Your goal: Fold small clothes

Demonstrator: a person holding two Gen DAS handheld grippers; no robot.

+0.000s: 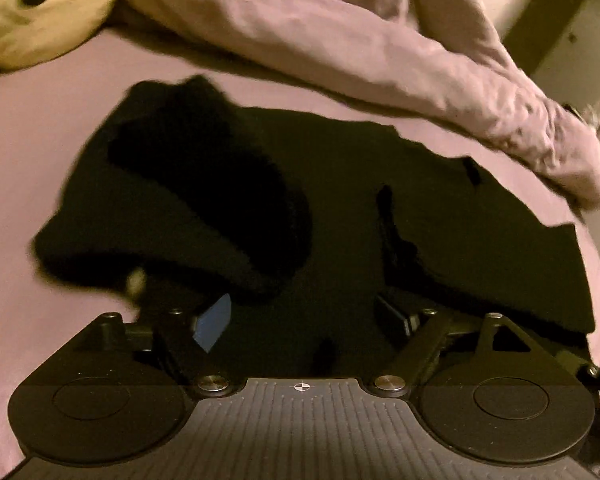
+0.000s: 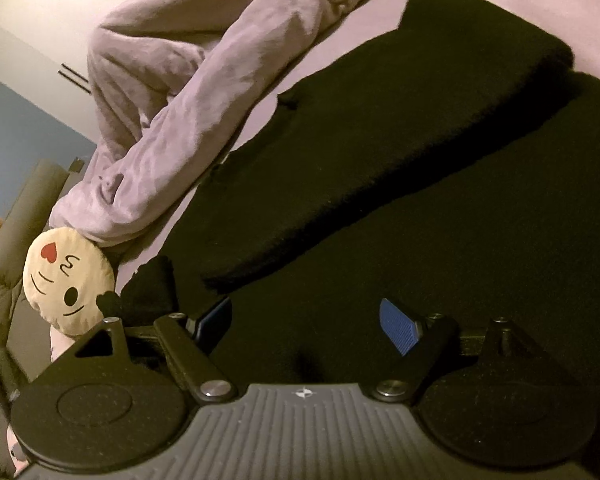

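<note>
Bed sheet [image 1: 40, 152] w/ black garment [image 1: 300, 184]; wardrobe [image 2: 52, 12] only in right view.

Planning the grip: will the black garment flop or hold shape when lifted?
Probably floppy: the black garment lies draped flat on the bed, one part folded over. Its fuzzy surface suggests pads would grip rather than slip.

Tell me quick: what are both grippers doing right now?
Left gripper: jaws open, holding nothing, over the black garment.
Right gripper: jaws open, holding nothing, over the same garment.
</note>
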